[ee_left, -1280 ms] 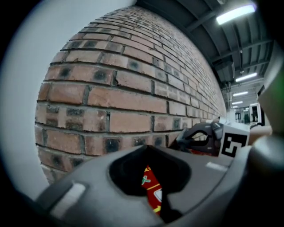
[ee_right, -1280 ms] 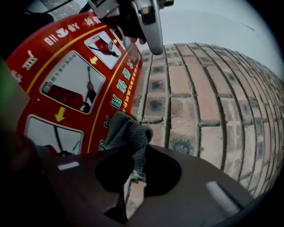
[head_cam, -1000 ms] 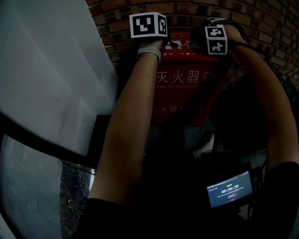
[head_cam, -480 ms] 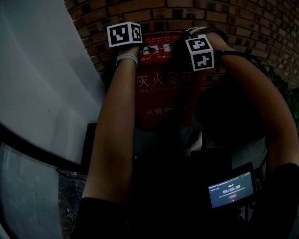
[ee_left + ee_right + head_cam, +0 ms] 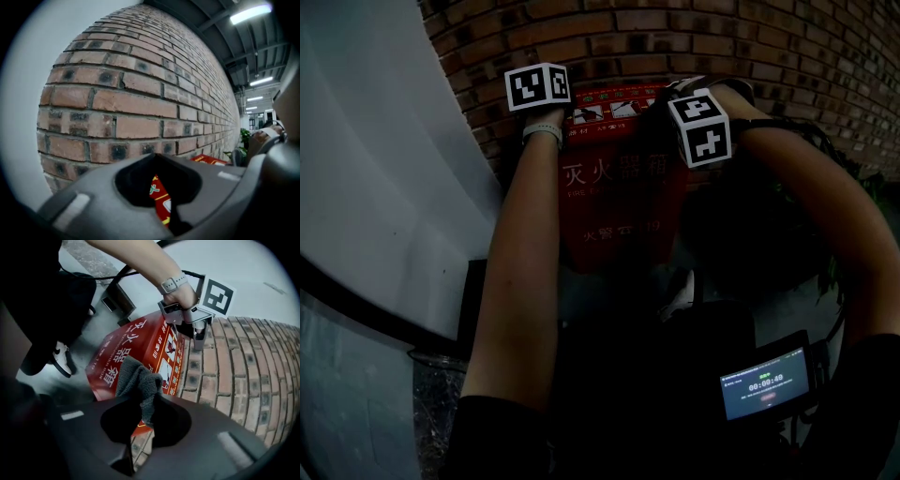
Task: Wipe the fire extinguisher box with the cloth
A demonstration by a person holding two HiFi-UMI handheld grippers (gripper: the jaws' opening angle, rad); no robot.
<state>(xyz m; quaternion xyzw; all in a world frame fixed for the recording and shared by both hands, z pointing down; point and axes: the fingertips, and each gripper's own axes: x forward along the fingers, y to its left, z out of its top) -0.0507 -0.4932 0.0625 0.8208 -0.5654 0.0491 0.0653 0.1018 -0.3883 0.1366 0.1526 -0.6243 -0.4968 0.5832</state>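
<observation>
Small screen (image 5: 765, 383): closest, low on the right, glowing blue.
Shoe (image 5: 61, 359): white and black, on the grey floor just in front of the box.
Right gripper (image 5: 140, 439): its jaws pinch the cloth.
Cloth (image 5: 139, 380): grey and bunched up, sticking out of the jaws by the top of the box. I cannot tell if it touches.
Left gripper (image 5: 171, 220): jaws pressed together with nothing in them, up at the box's top left corner, beside the bricks.
Fire extinguisher box (image 5: 614, 202): red with white letters, standing against the wall, between the two arms.
Brick wall (image 5: 722, 37): right behind the box.
</observation>
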